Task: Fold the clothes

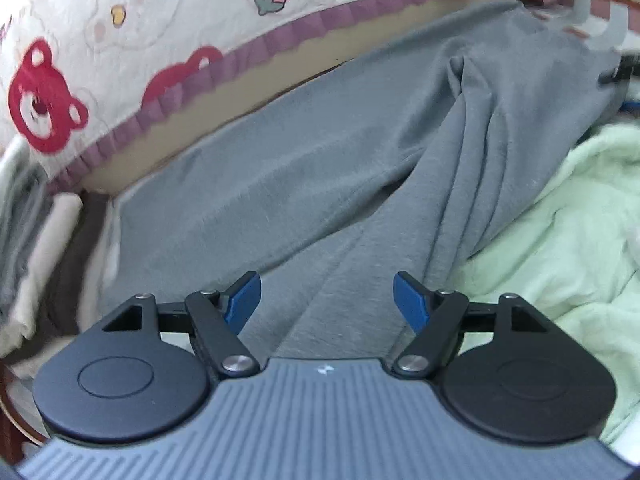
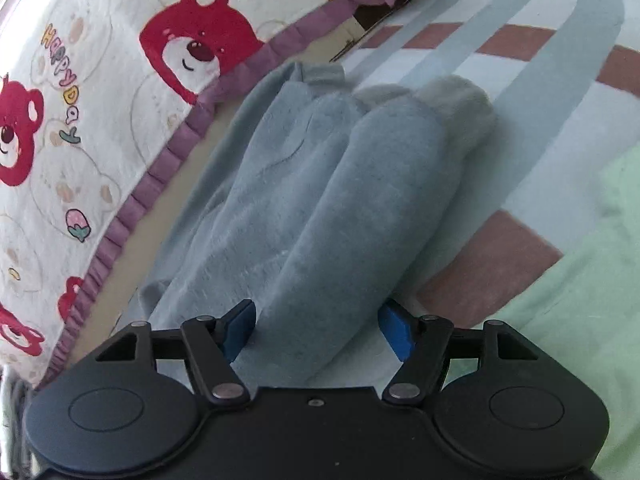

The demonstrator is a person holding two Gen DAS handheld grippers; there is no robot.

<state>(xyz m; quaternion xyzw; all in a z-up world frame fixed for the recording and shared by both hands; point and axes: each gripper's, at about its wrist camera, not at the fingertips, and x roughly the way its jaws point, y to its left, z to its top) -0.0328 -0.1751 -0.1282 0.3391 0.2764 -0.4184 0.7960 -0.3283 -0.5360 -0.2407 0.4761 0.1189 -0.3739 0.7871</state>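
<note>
Both wrist views look forward and low, close over the grey garment (image 1: 320, 184) (image 2: 320, 200), sharing the bear-print quilt (image 1: 120, 40) (image 2: 80, 120) at its left.

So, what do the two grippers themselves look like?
Both share one build: black linkage arms with silver pivot screws, round black discs at each side, and blue pads on the fingers. The left gripper has a grey ribbed body with a small white mark. The right gripper has a plain black body. No cables or sleeves are visible.

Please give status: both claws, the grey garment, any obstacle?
Left claw open, empty. Right claw open, straddling grey garment, not gripping. Green blanket alongside.
</note>
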